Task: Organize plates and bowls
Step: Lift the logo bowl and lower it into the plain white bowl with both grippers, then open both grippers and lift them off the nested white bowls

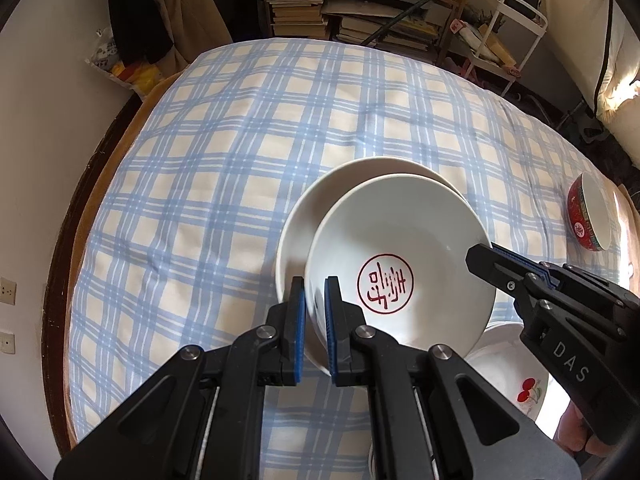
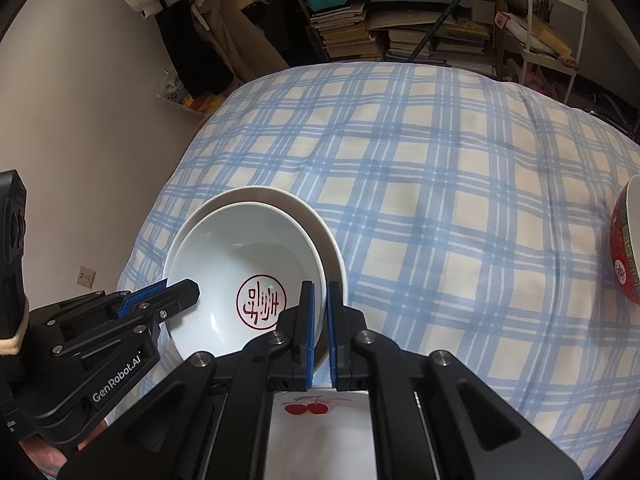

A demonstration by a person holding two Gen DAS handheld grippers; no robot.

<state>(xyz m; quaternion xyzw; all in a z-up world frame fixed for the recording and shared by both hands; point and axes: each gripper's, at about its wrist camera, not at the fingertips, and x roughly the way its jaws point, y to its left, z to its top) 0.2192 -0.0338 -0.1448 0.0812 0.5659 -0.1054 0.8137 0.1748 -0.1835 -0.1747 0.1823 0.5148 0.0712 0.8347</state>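
Soft checked cloth [image 1: 224, 168]; claws pinch glossy round bowl [image 1: 400, 216].

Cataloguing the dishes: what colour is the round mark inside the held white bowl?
Red, on the white ceramic bowl; clearest in the left wrist view.

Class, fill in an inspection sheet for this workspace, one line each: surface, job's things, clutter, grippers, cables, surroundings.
Surface: table under a blue checked tablecloth.
Job's things: white bowl with red emblem held tilted over a plain white bowl; cherry-print plate near the table edge; red patterned bowl lying on its side, apart at the right.
Clutter: nothing seen on the cloth.
Grippers: left gripper and right gripper both shut on the emblem bowl's rim, on opposite sides.
Cables: nothing seen.
Surroundings: bookshelf stacked with books, hanging clothes, white cart, wall socket.
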